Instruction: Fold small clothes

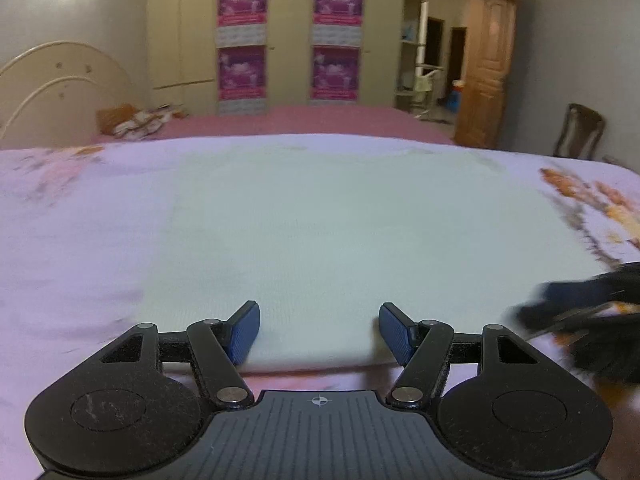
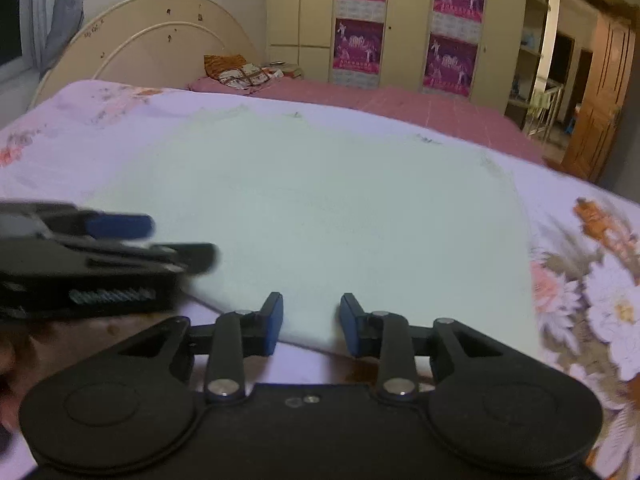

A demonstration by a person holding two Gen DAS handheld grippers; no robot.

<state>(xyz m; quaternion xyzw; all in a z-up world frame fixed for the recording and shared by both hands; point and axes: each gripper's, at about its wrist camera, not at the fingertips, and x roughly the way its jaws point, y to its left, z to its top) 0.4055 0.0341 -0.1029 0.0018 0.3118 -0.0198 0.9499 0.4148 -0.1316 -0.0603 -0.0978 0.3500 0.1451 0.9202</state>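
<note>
— Where's the garment?

— The pale mint knitted cloth (image 1: 320, 232) lies flat on the floral lilac bedsheet (image 1: 60, 220). My left gripper (image 1: 319, 334) and right gripper (image 2: 311, 324) straddle its near hem, jaws spread wide, holding nothing.

— Risks?

— I might pinch the sheet underneath too, dragging it along.

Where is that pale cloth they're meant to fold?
The pale mint-white knitted cloth lies spread flat on the floral lilac bedsheet, its near edge just ahead of the open left gripper and right gripper.
</note>
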